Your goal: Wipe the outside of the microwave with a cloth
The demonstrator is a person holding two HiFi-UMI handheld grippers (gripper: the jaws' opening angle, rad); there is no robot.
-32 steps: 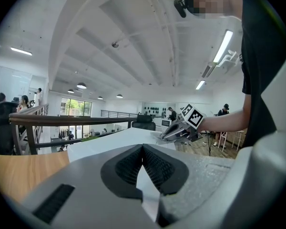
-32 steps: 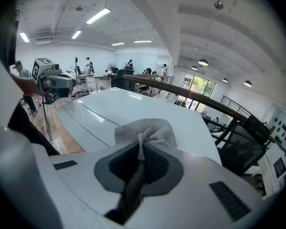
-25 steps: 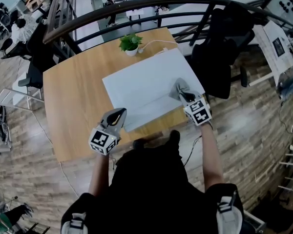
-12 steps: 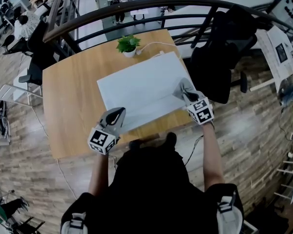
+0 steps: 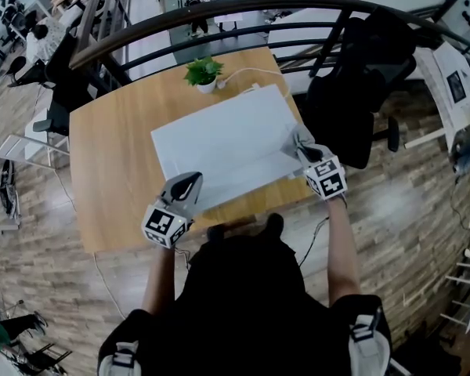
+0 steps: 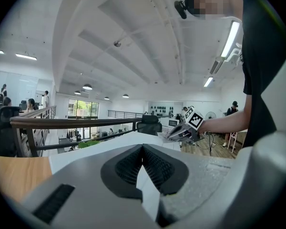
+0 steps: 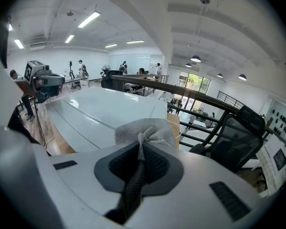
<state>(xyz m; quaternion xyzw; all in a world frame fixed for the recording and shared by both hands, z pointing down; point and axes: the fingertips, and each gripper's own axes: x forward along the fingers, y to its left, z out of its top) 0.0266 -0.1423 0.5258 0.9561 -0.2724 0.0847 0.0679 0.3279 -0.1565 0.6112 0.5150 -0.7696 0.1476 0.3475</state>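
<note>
The white microwave (image 5: pixel 219 143) stands on a wooden table (image 5: pixel 110 163); I see its flat top from above. My right gripper (image 5: pixel 304 149) is shut on a grey cloth (image 5: pixel 298 139), which presses on the top near its right edge. In the right gripper view the cloth (image 7: pixel 145 131) bunches out past the gripper (image 7: pixel 141 146) over the microwave (image 7: pixel 100 109). My left gripper (image 5: pixel 188 185) sits at the microwave's front left corner, jaws shut with nothing between them (image 6: pixel 143 149).
A small potted plant (image 5: pixel 202 72) and a white cable (image 5: pixel 247 73) lie behind the microwave. A curved dark railing (image 5: pixel 219 18) runs past the table's far side. A black office chair (image 5: pixel 352 84) stands to the right on the wooden floor.
My right gripper has slid the cloth a little to the right along the microwave's top, toward its right edge. The left gripper has stayed put.
</note>
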